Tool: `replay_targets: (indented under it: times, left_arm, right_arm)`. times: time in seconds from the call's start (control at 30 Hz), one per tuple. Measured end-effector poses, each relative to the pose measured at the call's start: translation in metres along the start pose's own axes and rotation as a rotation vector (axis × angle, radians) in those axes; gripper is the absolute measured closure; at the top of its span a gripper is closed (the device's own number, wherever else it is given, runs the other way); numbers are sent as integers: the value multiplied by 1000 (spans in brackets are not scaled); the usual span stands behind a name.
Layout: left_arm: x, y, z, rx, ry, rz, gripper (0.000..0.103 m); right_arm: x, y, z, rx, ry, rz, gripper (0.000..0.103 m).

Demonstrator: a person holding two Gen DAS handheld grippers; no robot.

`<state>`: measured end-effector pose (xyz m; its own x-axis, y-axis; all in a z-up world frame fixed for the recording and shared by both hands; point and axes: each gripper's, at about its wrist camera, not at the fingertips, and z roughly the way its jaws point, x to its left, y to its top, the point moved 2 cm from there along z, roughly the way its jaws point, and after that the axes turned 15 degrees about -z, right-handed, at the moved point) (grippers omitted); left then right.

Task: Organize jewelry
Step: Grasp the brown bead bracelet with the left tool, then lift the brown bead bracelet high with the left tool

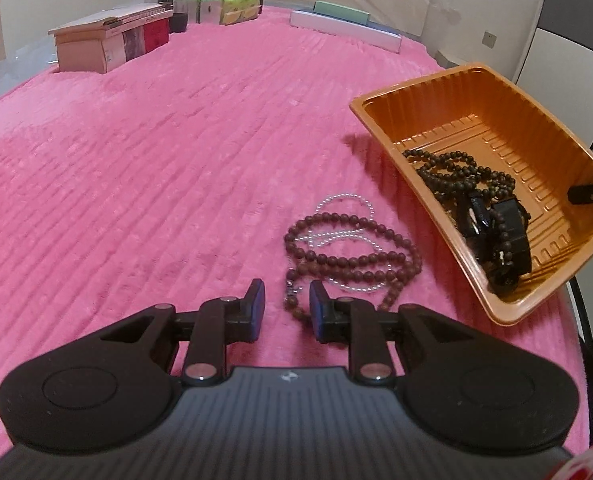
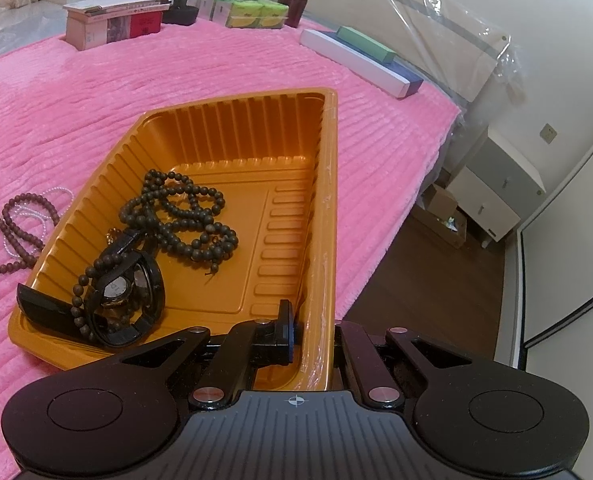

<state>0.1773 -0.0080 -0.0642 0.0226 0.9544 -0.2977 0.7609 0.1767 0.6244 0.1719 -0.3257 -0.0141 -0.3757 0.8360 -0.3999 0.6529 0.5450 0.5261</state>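
Observation:
An orange plastic tray (image 1: 380,114) sits tilted on the pink blanket; it also shows in the right wrist view (image 2: 232,124). It holds a dark bead necklace (image 2: 176,216) and a black watch (image 2: 128,292). My right gripper (image 2: 310,328) is shut on the tray's near right wall, one finger inside, one outside. A brown bead necklace (image 1: 352,248) lies on the blanket over a white pearl strand (image 1: 344,200), left of the tray. My left gripper (image 1: 286,300) is open, its fingertips astride the brown necklace's near end.
Boxes, tissue packs and jars (image 1: 200,0) stand along the far edge of the blanket. A long white and green box (image 1: 344,26) lies at the back right. The bed edge, floor and a white cabinet (image 2: 496,184) are to the right.

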Motion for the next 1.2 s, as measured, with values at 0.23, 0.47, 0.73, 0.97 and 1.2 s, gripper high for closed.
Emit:
replay_targets:
  times: [0.23, 0.47, 0.73, 0.97, 1.2]
  left_arm:
    - [-6, -12, 13, 28, 41, -12, 82]
    - [-8, -12, 4, 18, 63, 68, 97]
    - [12, -15, -7, 7, 152, 92, 97]
    - [11, -19, 1, -4, 172, 99, 92]
    - [9, -22, 2, -10, 171, 149, 96]
  right_arm:
    - [0, -1, 1, 0, -3, -4, 99]
    - [1, -1, 2, 1, -4, -2, 99]
    - [1, -1, 1, 2, -6, -2, 99]
    - [0, -1, 1, 2, -8, -3, 99]
    - [0, -1, 1, 2, -9, -4, 99]
